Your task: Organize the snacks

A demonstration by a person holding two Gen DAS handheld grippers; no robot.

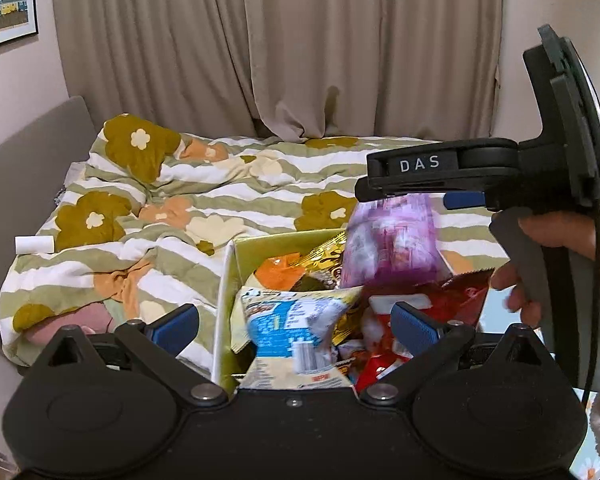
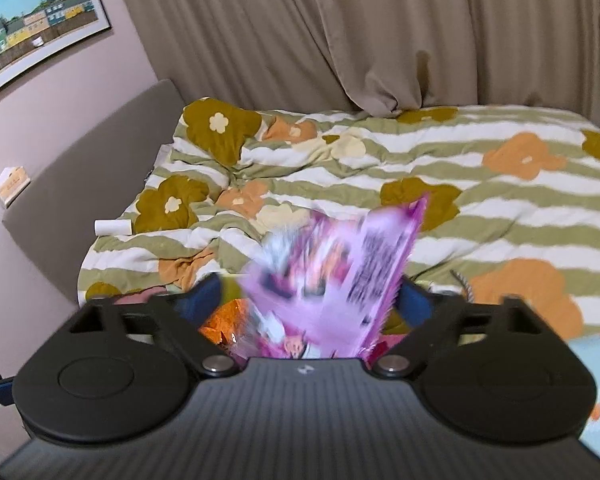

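Setting: a bed (image 1: 260, 184) with a striped, flowered duvet; a yellow-green box (image 1: 268, 246) sits on it, near the cameras.
Box contents: several packets already lie inside, among them a blue and white packet (image 1: 288, 320), a red packet (image 1: 440, 300), a gold one and an orange one.
Purple packet (image 2: 332, 276): blurred, caught just above the box, between the right jaws but seemingly loose.
Right gripper (image 2: 310, 300): jaws spread wide; the blue pads do not press the purple packet.
Left gripper (image 1: 296, 322): jaws wide apart over the box, gripping nothing.
Progress: most visible snacks are boxed; judging by this, the purple packet is about to join them.
Left to do: no other loose snack shows on the bed; a small white roll (image 1: 34, 245) lies well apart.
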